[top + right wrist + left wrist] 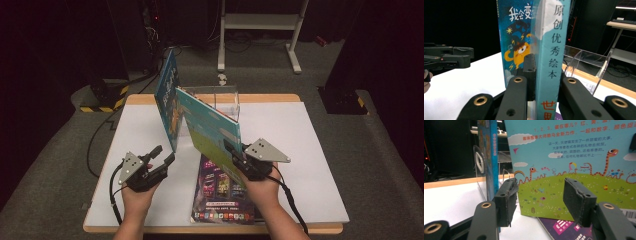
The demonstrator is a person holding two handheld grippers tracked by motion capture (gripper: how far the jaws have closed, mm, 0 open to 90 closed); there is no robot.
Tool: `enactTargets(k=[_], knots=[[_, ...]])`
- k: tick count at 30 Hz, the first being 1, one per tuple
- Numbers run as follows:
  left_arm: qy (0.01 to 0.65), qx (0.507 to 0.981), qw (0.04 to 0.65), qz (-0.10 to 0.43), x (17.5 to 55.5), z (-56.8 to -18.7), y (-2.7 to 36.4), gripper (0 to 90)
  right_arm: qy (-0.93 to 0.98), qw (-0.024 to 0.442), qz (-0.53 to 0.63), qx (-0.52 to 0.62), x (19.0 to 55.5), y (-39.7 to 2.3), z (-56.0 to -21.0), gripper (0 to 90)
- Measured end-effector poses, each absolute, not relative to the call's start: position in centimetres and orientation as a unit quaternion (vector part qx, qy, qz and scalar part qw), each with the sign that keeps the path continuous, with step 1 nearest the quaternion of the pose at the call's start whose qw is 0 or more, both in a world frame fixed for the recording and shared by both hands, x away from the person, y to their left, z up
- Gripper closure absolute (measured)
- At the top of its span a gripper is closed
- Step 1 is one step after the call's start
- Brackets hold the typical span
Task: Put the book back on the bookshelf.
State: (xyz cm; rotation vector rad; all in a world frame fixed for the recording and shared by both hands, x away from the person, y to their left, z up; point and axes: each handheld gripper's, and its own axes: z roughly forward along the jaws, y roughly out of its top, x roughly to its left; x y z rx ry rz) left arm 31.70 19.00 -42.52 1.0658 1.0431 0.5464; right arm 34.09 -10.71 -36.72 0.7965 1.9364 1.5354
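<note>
- On the white worktop [300, 150], toward its far edge, stands a clear acrylic book stand [222, 97]; the right gripper view shows its transparent panels [586, 65] just behind the held book.
- A dark-blue picture book [167, 100] stands upright on the worktop at the left of the stand, its cover with an orange one-eyed creature [517, 53] facing the right gripper's camera.
- The right gripper [237, 155], held in the person's right hand [262, 192], has its fingers [530, 72] clamped on the spine end of a light-blue picture book [212, 127], one finger on each side of the book.
- This light-blue picture book is lifted off the worktop and tilted, its far corner near the stand and its near edge at the gripper; its spine [551, 50] carries Chinese characters.
- In the left gripper view its back cover [574, 167] shows a green meadow with long-necked orange snakes and Chinese text.
- A purple book [222, 192] lies flat on the worktop below the tilted one, near the front edge.
- The left gripper [162, 157], in the person's left hand [137, 195], sits low above the worktop left of the books; its fingers [579, 200] are spread apart with nothing between them, pointed at the light-blue book's cover.
</note>
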Motion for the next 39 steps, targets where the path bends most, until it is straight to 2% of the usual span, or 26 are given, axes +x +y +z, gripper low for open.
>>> enactTargets(k=[4, 11, 23, 32, 39], knots=[[0.464, 0.472, 0.713, 0.232, 31.4, -42.0, 18.3, 46.5, 0.720, 0.269, 0.568, 0.295, 34.0, -10.6, -36.7, 80.3], [0.446, 0.492, 0.714, 0.221, 31.5, -41.3, 15.6, 47.7, 0.718, 0.272, 0.567, 0.298, 33.5, -10.2, -36.8, 80.3], [0.437, 0.512, 0.706, 0.218, 34.3, -40.0, 10.8, 51.6, 0.716, 0.273, 0.564, 0.307, 33.0, -9.8, -36.9, 80.1], [0.442, 0.514, 0.701, 0.220, 35.3, -39.8, 10.0, 52.9, 0.717, 0.272, 0.565, 0.303, 32.4, -9.4, -37.0, 79.0], [0.445, 0.509, 0.704, 0.218, 35.2, -39.9, 10.1, 52.8, 0.723, 0.223, 0.587, 0.287, 31.6, -11.1, -37.3, 66.8]])
